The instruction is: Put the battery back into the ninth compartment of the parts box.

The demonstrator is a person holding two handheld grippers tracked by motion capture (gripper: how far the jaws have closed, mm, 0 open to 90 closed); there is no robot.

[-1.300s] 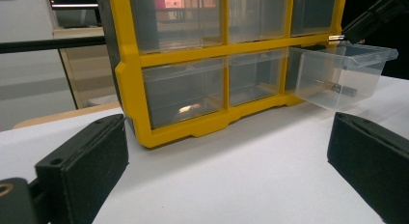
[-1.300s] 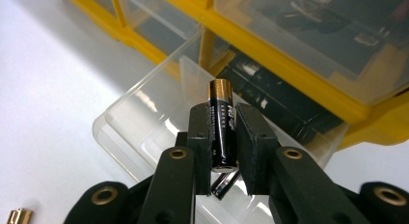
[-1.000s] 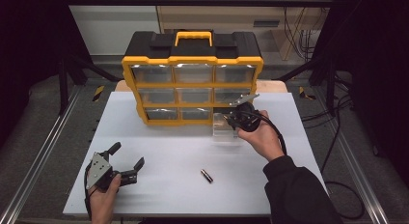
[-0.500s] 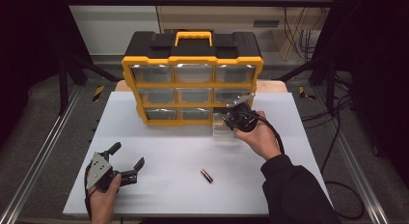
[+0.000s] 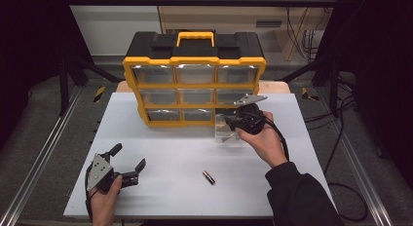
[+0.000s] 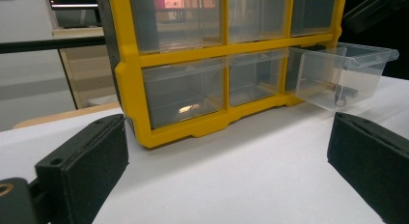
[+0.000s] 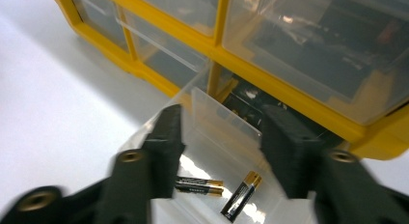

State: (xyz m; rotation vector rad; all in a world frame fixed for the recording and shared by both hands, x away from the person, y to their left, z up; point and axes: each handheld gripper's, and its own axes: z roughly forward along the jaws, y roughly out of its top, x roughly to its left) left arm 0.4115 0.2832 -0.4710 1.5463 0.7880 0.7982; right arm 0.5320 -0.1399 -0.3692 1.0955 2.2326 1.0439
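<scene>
Hovering your right gripper (image 7: 219,137) over the pulled-out clear drawer (image 5: 228,133) — jaws just opened, apart, batteries (image 7: 241,195) below; left gripper (image 5: 127,162) — jaws wide, empty.

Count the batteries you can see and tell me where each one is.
3. Two batteries and lie in the pulled-out clear drawer; one battery lies loose on the white table. More may be hidden in closed drawers.
</scene>
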